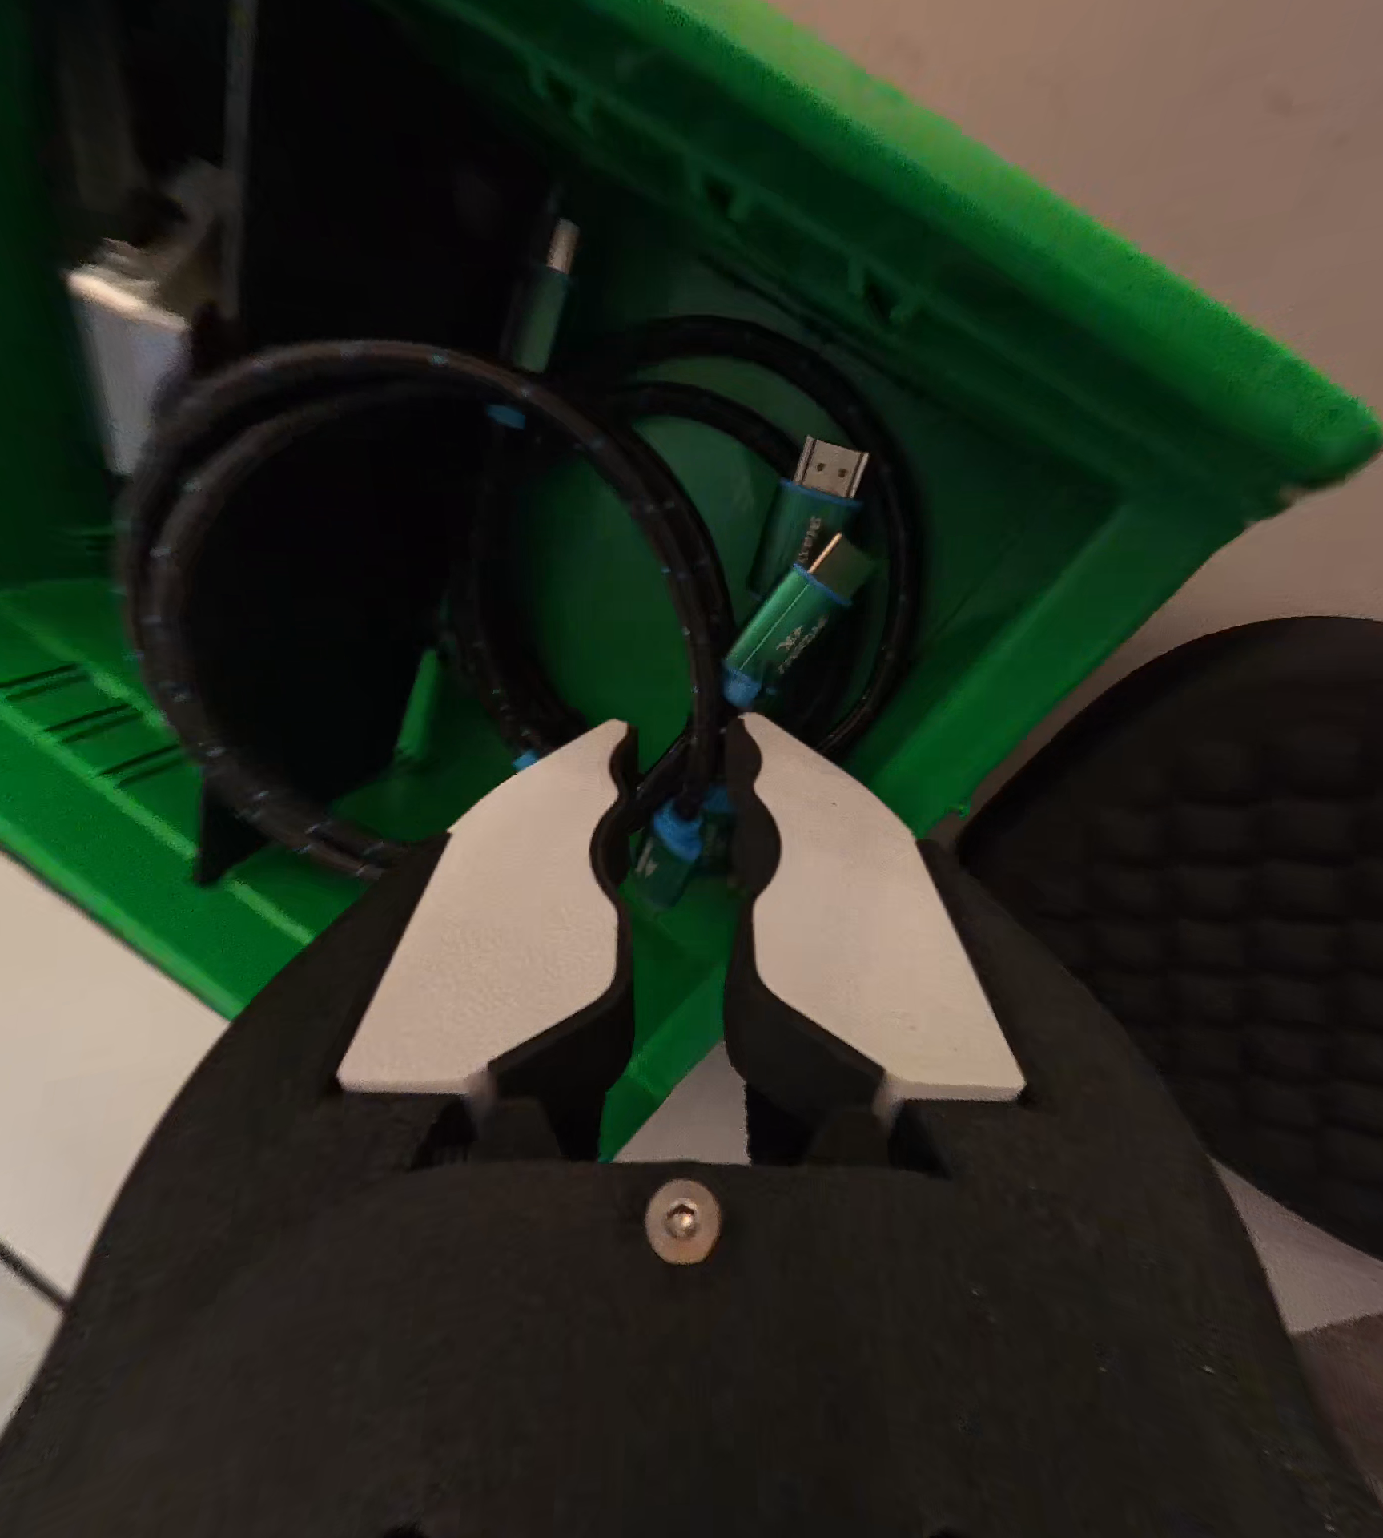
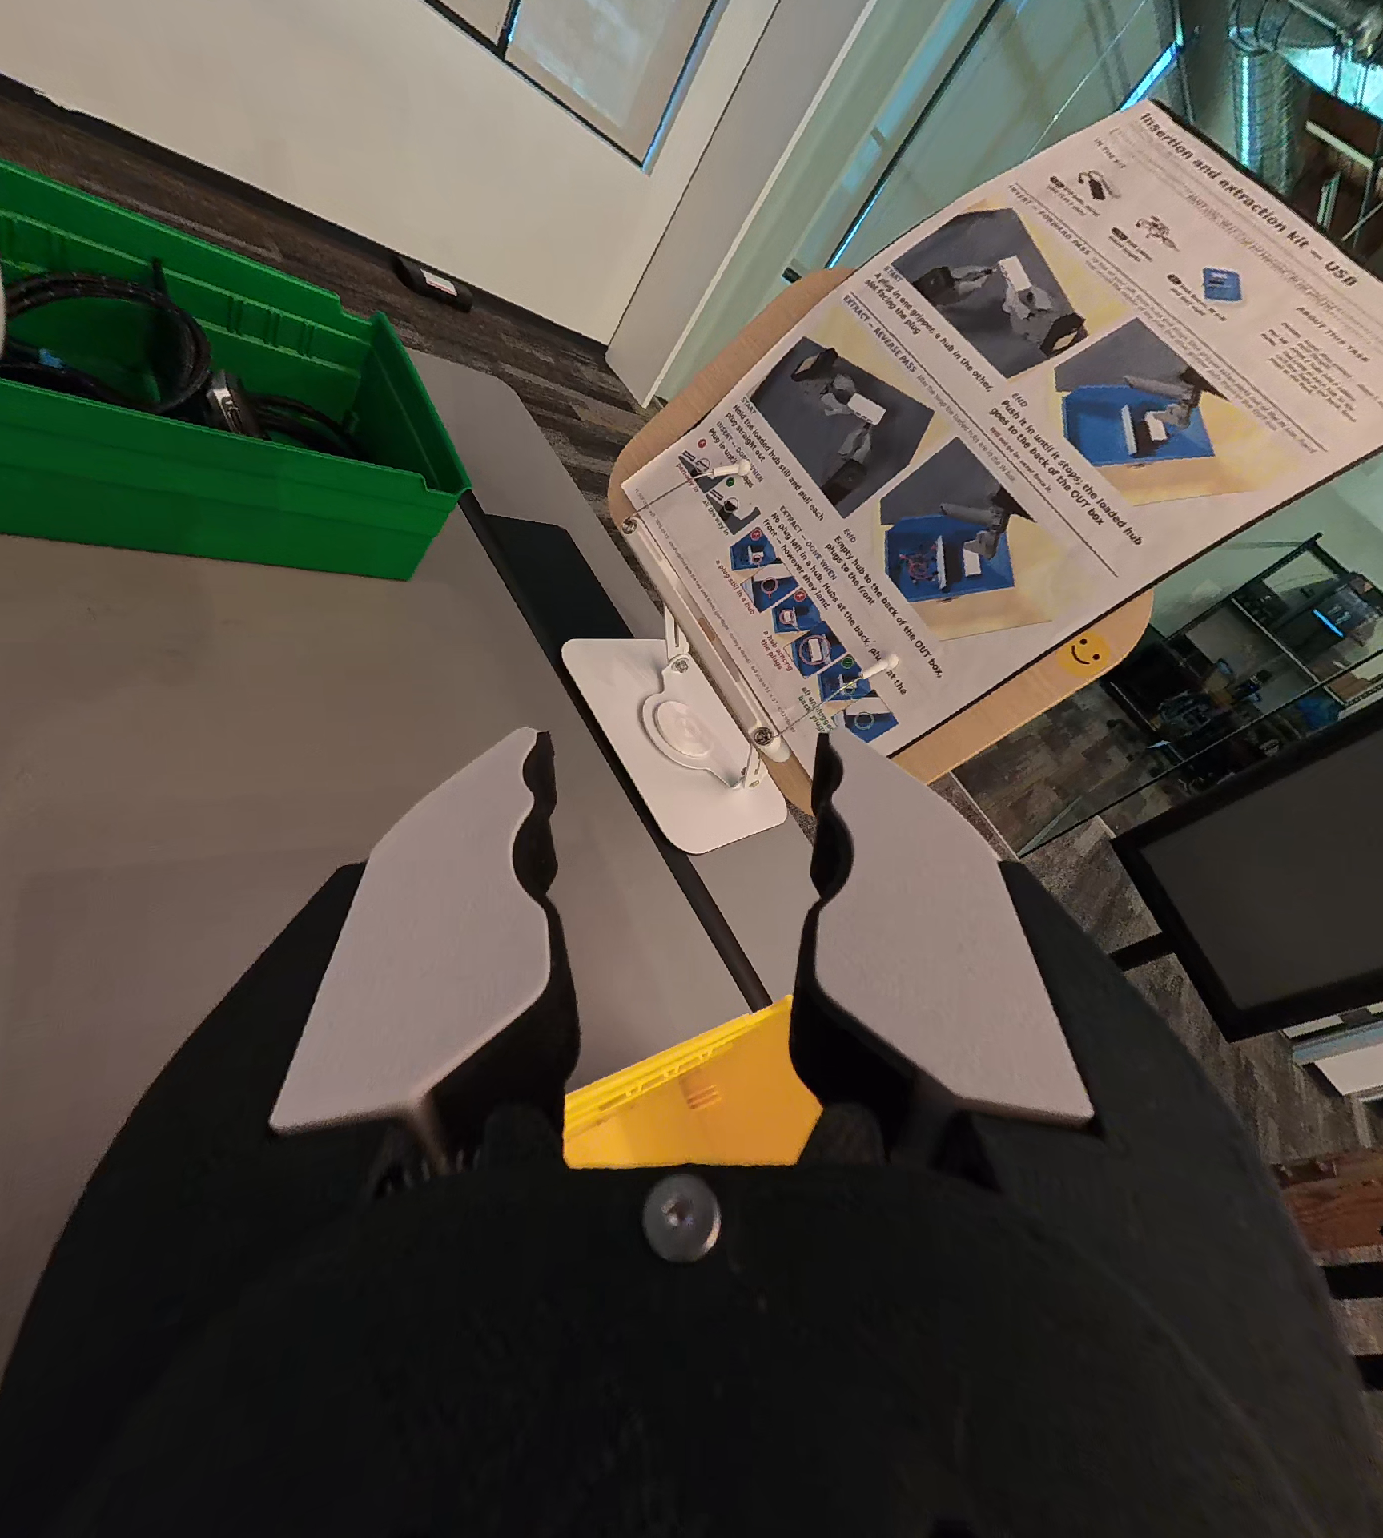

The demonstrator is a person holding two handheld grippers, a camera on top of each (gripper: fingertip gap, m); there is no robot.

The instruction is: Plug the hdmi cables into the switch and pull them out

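In the left wrist view, a green bin (image 1: 1004,374) holds coiled black braided HDMI cables (image 1: 421,391) with teal metal plugs. Two loose plugs (image 1: 804,616) lie side by side near the bin's right corner, and another plug (image 1: 546,291) points towards the back. My left gripper (image 1: 684,732) reaches into the bin, its fingers closed on a cable right at its blue-collared plug (image 1: 671,857). My right gripper (image 2: 681,745) is open and empty above the grey table (image 2: 172,791), far from the green bin (image 2: 172,499). A dark boxy device (image 2: 226,408) lies among the cables; I cannot tell whether it is the switch.
A yellow bin (image 2: 696,1090) sits below my right gripper. A printed instruction sheet (image 2: 962,416) leans on a white stand (image 2: 671,732) at the table's right edge. A black padded object (image 1: 1253,915) is beside the green bin. A dark screen (image 2: 1295,874) stands off the table.
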